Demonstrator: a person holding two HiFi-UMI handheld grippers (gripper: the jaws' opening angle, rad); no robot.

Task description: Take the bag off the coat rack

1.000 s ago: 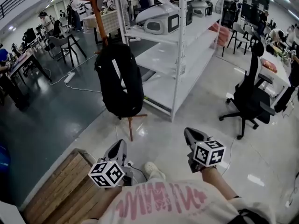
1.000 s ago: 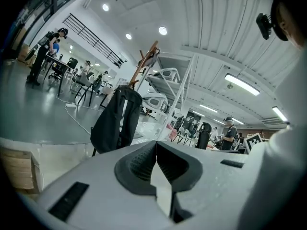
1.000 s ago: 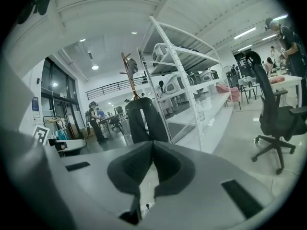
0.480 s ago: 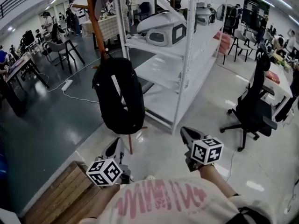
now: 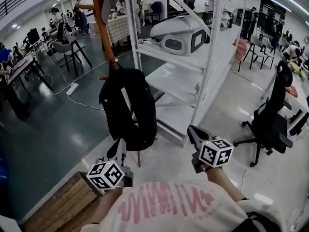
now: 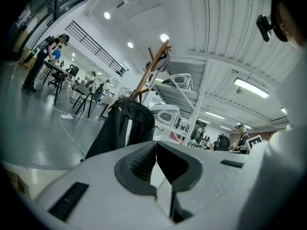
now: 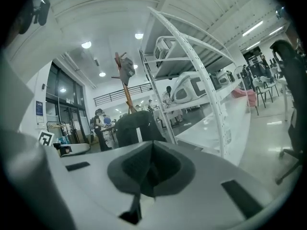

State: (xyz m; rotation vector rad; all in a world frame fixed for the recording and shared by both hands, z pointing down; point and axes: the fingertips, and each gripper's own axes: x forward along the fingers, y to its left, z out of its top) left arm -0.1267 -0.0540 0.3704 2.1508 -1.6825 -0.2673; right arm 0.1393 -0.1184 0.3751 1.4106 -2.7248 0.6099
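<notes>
Overhead, strip lights shine on a large open hall. The floor (image 5: 270,178) is pale and glossy here and dark grey to the left, with a wooden platform (image 5: 63,197) at the near corner. A white shelving unit (image 5: 212,71) and a black office chair (image 5: 275,124) stand nearby. The black bag (image 5: 129,108) hangs on the wooden coat rack (image 5: 99,8). The left tool (image 5: 120,146) and right tool (image 5: 194,133) are both clenched and empty, short of the bag. The pink print on the shirt (image 5: 169,207) is unreadable.
</notes>
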